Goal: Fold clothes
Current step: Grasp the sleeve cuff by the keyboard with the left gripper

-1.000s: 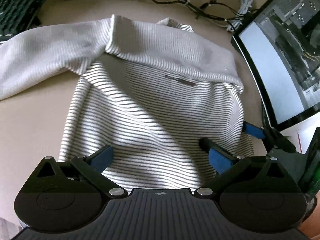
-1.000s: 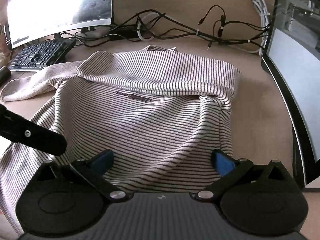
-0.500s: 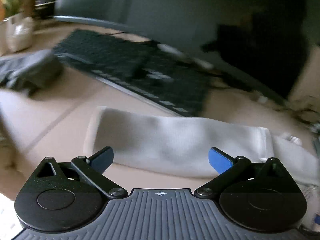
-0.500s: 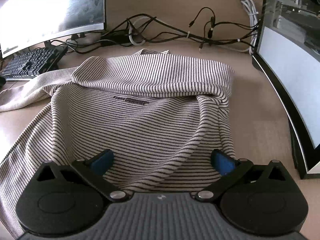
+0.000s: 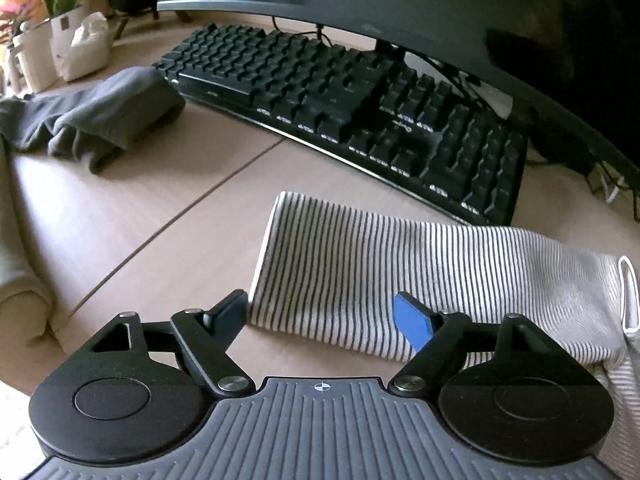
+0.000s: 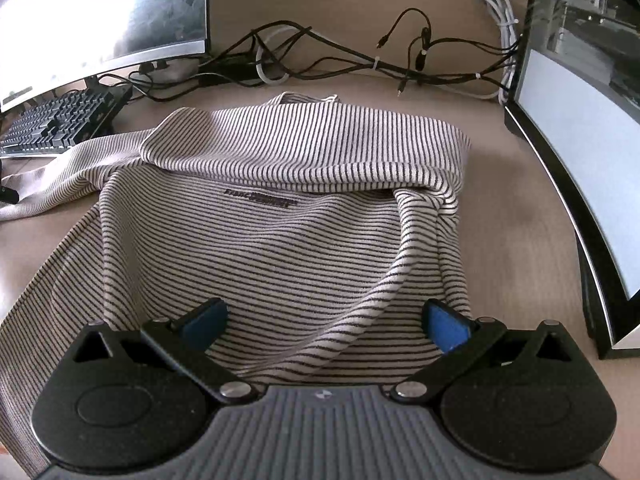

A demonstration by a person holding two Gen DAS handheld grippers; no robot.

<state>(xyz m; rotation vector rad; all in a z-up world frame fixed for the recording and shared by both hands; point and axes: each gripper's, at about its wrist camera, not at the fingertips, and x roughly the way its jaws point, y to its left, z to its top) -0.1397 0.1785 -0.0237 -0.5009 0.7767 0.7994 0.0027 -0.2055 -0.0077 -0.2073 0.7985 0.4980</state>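
- Lying spread on the desk (image 6: 520,216): the striped sweater (image 6: 280,248), top edge turned down in a band across the chest, straight ahead of the right tongs (image 6: 324,322); one sleeve (image 5: 360,264) stretching flat ahead of the left tongs (image 5: 322,316), cuff end just past the near-left pad, close under the keyboard (image 5: 360,112).
- Standing spread and holding nothing: both pairs of tongs, the left straddling the sleeve's near edge, the right hanging over the sweater's lower half.
- Risking a pinch of only the top layer of the sleeve, given the wide straddle; probably leaving the lower layer dragging and the fold coming out skewed.
- Risking a brush against the keyboard or the monitor (image 5: 400,8) just beyond the cuff if lifting the sleeve high and forward.
- Possibly trapping the raised ridge of cloth (image 6: 384,288) running between the right pads, locking a crease under any fold made over it.
- Now facing a different way than a second ago: left tongs turned away from the sweater's body toward the sleeve and keyboard, blur settling since half a second ago.
- Barely changing: right view, slightly nearer the hem, with the left tool's dark arm gone from its left side.
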